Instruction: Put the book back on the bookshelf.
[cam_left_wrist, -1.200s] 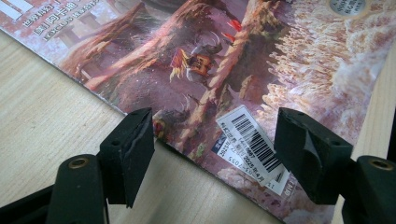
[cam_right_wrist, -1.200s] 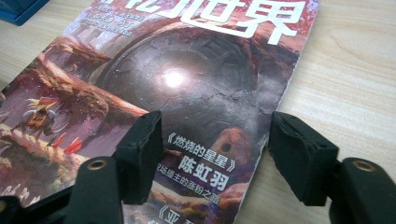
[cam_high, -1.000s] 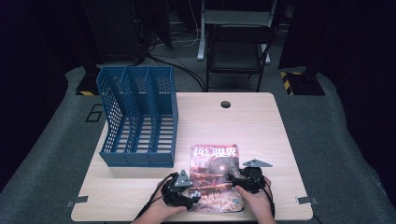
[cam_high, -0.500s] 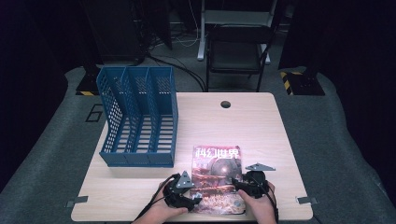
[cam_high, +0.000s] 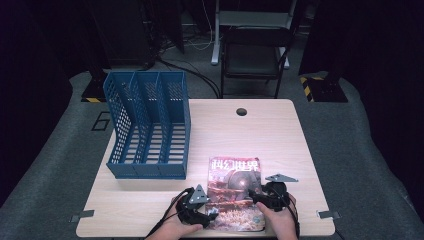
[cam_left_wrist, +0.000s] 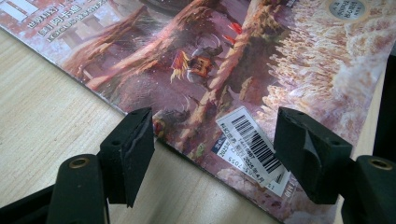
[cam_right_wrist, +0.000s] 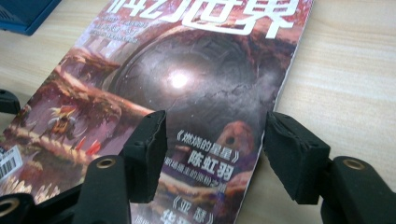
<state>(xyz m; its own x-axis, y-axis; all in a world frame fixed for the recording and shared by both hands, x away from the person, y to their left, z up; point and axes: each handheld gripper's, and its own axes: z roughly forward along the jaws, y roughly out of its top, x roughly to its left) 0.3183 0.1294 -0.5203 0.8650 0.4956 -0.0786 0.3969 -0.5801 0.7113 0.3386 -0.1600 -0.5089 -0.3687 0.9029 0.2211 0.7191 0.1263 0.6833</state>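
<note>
Magazine (cam_high: 235, 192) lies flat, cover up, on the near part of the surface (cam_high: 260, 135), just right of the blue file rack (cam_high: 147, 125) and apart from it.

Left hand-held gripper (cam_high: 207, 216) sits at the magazine's near left corner. In the left gripper view its jaws stand apart over that edge: one pad over bare wood beside the edge, the other over the cover next to the barcode label (cam_left_wrist: 252, 147). Nothing clamped.

Right hand-held gripper (cam_high: 256, 196) sits at the magazine's right edge, partway up. In the right gripper view its jaws have just been opening and stand apart, one pad over the cover, one over the wood outside the edge. The edge runs between them, not pinched.
</note>
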